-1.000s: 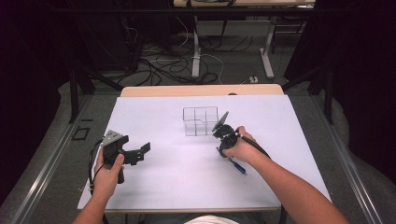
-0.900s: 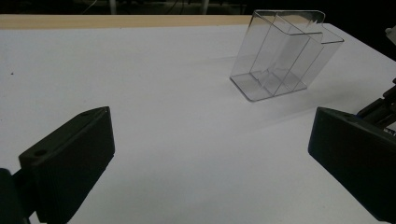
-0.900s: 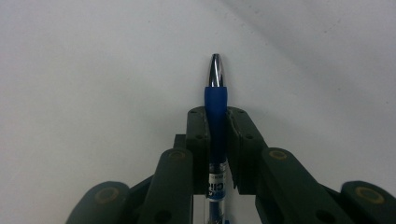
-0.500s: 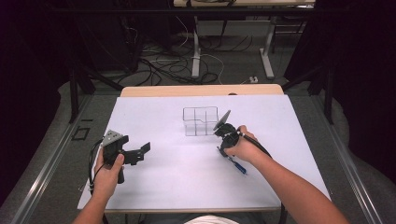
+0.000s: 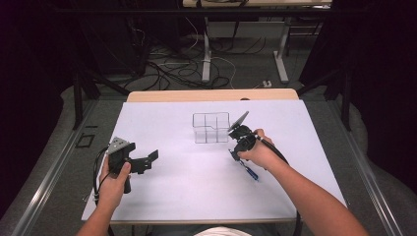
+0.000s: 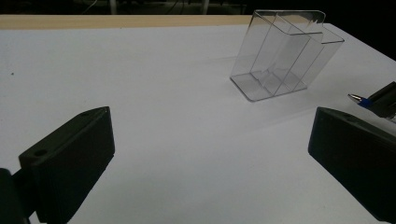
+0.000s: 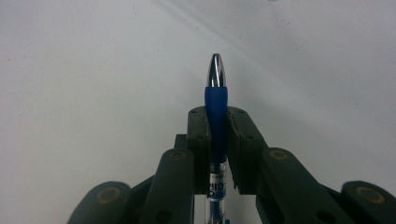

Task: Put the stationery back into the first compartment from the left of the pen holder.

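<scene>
Right gripper (image 7: 217,126) clamping blue pen (image 7: 215,100), pen's rear hidden behind jaws

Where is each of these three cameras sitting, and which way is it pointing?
High view: above the person's side, looking forward and down at the white table; both forearms, left gripper and right gripper show.
Left gripper view: rides the left gripper, looking low across the table at the clear organizer between its wide-apart jaws.
Right gripper view: rides the right gripper, looking along its jaws, shut on a blue pen, at the table.
Shared: high and left gripper views both show the organizer; all three show the pen.
</scene>
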The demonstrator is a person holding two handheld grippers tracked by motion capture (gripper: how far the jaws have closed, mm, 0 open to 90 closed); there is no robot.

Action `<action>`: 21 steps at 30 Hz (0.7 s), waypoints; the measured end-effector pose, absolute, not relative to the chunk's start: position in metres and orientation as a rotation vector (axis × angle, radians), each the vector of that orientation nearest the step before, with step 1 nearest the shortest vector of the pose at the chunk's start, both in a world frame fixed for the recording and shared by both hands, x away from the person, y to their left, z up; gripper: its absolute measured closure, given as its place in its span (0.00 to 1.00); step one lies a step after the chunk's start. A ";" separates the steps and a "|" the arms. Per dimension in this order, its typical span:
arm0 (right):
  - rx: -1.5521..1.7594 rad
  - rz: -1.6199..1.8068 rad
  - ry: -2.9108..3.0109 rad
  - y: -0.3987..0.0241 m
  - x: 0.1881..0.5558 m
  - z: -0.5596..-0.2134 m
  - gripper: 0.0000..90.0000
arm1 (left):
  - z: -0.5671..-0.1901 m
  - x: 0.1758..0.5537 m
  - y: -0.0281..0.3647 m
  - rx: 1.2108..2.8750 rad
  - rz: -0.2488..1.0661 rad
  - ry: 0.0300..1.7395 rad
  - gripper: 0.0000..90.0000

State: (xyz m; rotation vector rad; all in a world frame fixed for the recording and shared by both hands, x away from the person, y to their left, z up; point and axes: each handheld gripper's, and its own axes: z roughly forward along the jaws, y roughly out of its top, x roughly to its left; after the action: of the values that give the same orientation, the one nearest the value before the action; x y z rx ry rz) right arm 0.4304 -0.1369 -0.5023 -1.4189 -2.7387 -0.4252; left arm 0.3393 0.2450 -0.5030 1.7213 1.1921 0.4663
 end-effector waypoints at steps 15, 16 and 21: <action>-1.498 -0.702 -2.620 -0.146 0.435 -0.493 0.89 | -0.503 0.339 0.245 1.721 0.466 1.192 0.01; -1.491 -0.714 -2.622 -0.147 0.436 -0.492 0.89 | -0.503 0.339 0.245 1.720 0.466 1.191 0.01; -1.525 -0.796 -2.553 -0.153 0.439 -0.487 0.89 | -0.503 0.339 0.245 1.720 0.466 1.193 0.01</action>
State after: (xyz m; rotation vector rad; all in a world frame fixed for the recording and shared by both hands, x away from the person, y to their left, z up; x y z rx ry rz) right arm 0.4389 -0.1531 -0.4870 -1.5250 -2.5525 -0.7957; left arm 0.3394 0.2451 -0.5030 1.7202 1.1928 0.4656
